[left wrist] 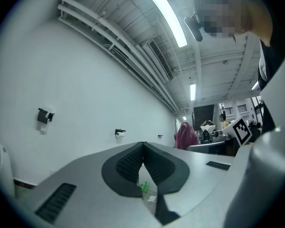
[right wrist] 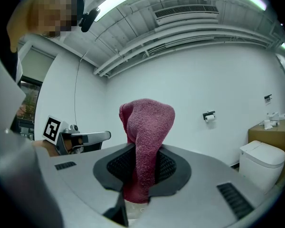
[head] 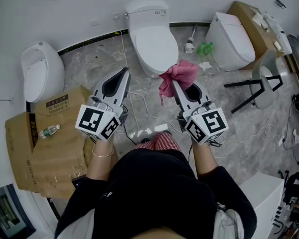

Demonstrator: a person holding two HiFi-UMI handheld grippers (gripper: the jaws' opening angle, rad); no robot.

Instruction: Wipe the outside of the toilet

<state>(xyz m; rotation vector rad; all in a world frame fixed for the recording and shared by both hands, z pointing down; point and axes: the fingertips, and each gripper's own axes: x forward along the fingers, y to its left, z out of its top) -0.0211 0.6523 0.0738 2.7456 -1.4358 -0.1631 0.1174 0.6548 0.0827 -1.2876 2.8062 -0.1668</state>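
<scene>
Right tool (head: 176, 85): we are clamping its jaws on a pink cloth (head: 179, 74), which is bunching up above the tips. Left tool (head: 124, 72): we are holding it with jaws closed together, nothing between them. Toilet (head: 152, 39) is sitting just ahead of both tools; cloth-to-toilet contact we cannot tell

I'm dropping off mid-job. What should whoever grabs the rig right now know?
Left gripper: shut and empty, held low in front of the toilet.
Right gripper: shut on the pink cloth, which bunches up above the jaws.
Toilet: straight ahead against the wall, lid down. The cloth looks clear of it.
Done: cloth is in the grip.
Left: bring the cloth to the toilet's outside and wipe. Nothing shows that wiping has begun.
</scene>
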